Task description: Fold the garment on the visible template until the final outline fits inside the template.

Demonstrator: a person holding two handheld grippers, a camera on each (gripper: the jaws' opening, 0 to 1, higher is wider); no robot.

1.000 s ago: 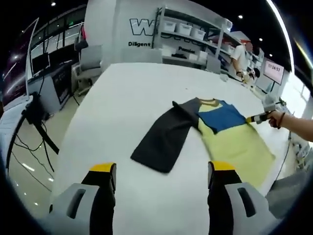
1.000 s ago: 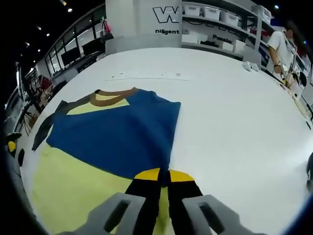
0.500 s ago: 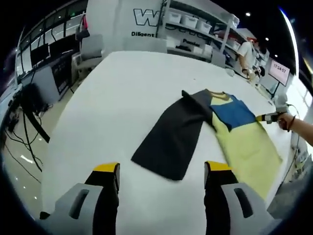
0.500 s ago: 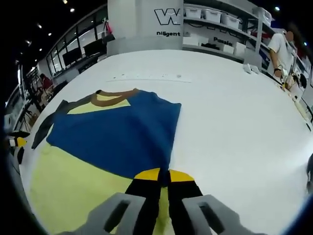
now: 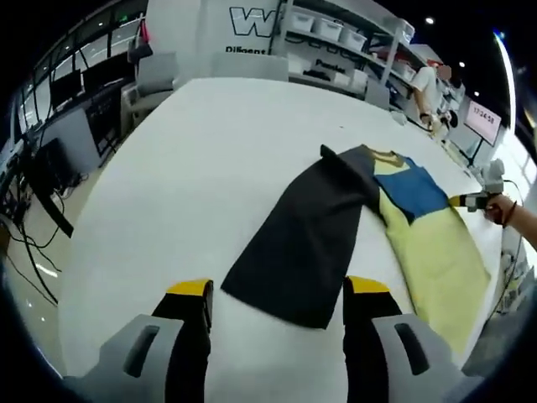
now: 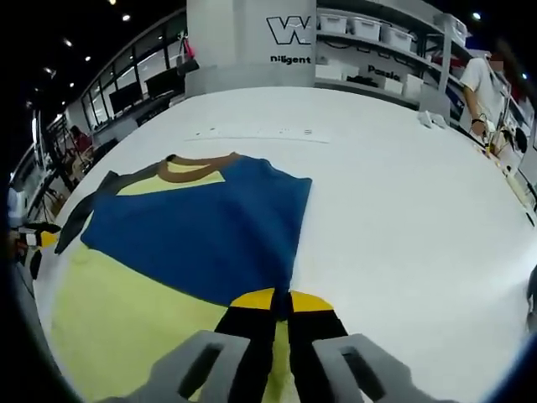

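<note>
closer now: left gripper (image 5: 275,294) has come in on the dark sleeve (image 5: 310,231), jaws apart either side of its cuff, prob to grab & fold it over. right gripper (image 6: 280,304) unmoved, pinched on blue sleeve (image 6: 214,231), already folded onto the yellow body (image 6: 117,315). shirt flat on white table (image 6: 403,218).

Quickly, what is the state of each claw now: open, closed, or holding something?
Left claw: open, holding nothing, hovering near the black sleeve.
Right claw: closed on the blue folded sleeve of the pale yellow shirt.
</note>
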